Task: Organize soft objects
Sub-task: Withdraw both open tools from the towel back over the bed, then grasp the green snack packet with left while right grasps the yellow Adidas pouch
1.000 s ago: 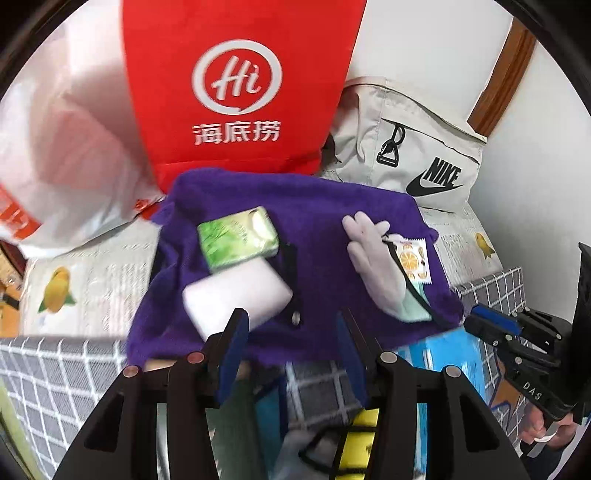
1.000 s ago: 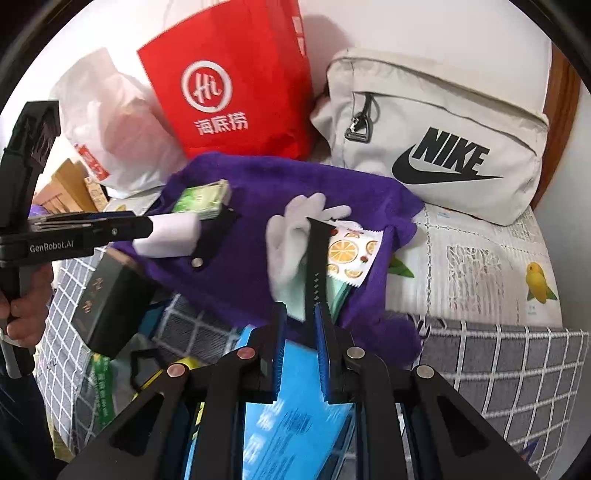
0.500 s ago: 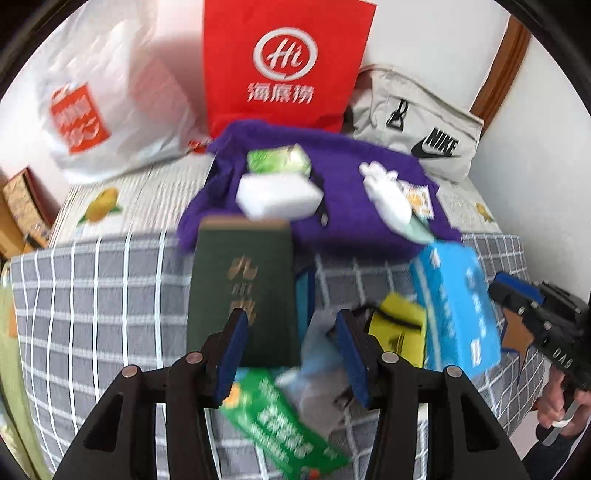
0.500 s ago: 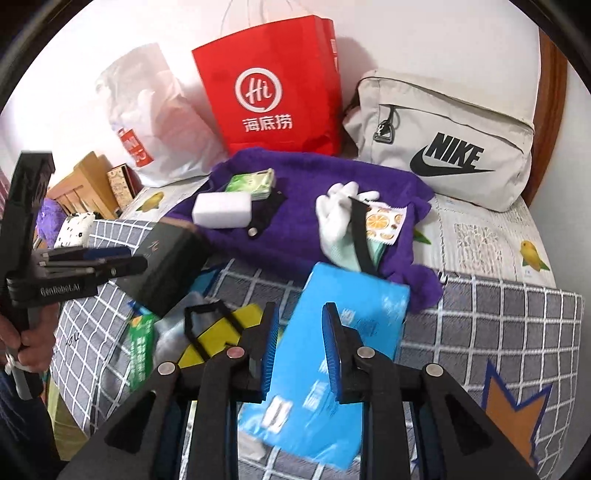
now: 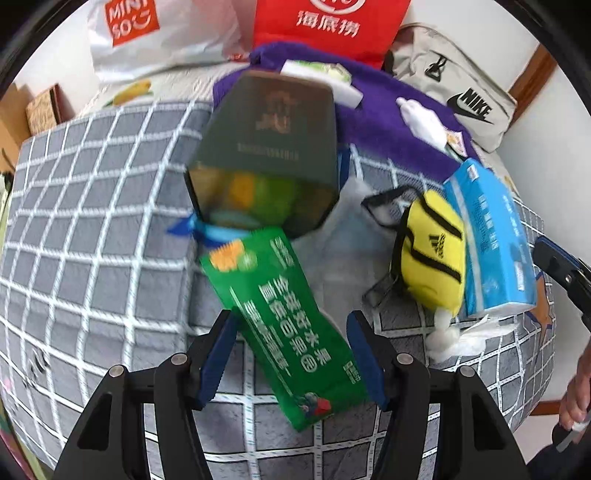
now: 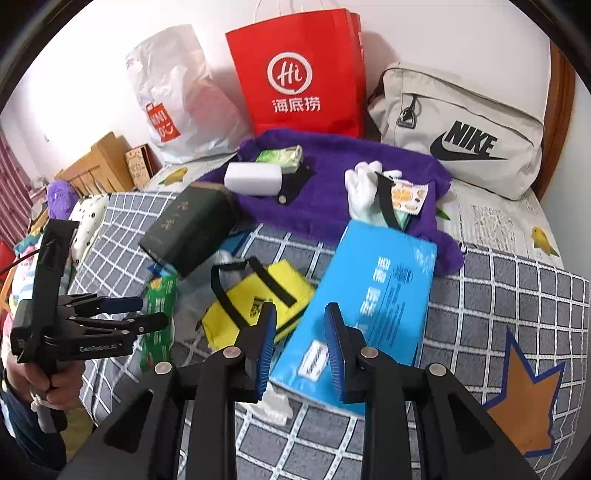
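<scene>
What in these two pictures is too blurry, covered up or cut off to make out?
- Dark green box: left wrist view, its lettering is smeared by motion blur.
- Blue pack: right wrist view, its near end is hidden behind the right tool.
- White plastic bag: left wrist view, its top is cut off by the picture edge.

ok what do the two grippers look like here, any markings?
Both are matte black handheld units with silver pivot pins and blue ribbed pads on the fingers. The left gripper carries white "GenRobot.AI" lettering on its side and a tall black upright mast. The right gripper shows no lettering from its own camera.
</scene>
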Tool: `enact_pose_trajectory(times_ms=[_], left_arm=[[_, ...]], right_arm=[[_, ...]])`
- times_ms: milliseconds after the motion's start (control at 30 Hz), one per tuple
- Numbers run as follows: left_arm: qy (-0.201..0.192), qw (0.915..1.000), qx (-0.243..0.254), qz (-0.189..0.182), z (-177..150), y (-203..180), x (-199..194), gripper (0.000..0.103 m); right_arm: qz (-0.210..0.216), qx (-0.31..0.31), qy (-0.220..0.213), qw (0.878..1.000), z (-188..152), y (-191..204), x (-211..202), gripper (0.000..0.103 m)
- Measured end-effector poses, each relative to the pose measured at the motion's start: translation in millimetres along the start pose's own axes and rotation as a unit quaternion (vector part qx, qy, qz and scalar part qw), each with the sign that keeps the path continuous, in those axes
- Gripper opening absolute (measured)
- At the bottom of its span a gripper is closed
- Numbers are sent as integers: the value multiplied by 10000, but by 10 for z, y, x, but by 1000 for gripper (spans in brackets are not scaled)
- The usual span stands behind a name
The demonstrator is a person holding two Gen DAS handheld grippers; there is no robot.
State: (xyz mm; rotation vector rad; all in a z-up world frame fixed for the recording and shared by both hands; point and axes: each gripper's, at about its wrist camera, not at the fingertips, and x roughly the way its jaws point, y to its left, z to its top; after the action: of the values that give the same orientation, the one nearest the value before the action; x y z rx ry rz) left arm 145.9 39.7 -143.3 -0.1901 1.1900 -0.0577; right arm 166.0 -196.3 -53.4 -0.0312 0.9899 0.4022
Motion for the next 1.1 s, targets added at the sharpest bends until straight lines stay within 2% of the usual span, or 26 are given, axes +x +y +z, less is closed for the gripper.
enact_pose_trajectory(times_ms=[133,200,333,467,567,633,800,1100], left_arm=[[-303,9994,-100,93,-49,-23,26,60],[-391,9990,5,229,-55,-41,29,47],[-440,9986,212,191,-37,9,-21,34],[-456,9978,413,239,-79,80,-74,34],[-441,9983,357,111,-90,112,-34,39],[-540,9977,375,142,-82,100,-17,40],[-612,9974,364,48,-59,169,-34,28],[-765,9963,389,27,-106,381,-246,27]], right_arm=[[-13,-45,49,10000,-83,-1,1,27],[-10,-41,73,10000,-122,-3,-1,27],[-6,-21,55,10000,-165,-15,-10,27],[11,33,81,10000,-183,-28,19,27],[23,13,122,9999,-184,1,60,27],[33,-19,148,9999,-180,27,82,27],[66,-137,179,9997,-164,143,97,27],[207,-473,310,9982,-129,466,207,27]])
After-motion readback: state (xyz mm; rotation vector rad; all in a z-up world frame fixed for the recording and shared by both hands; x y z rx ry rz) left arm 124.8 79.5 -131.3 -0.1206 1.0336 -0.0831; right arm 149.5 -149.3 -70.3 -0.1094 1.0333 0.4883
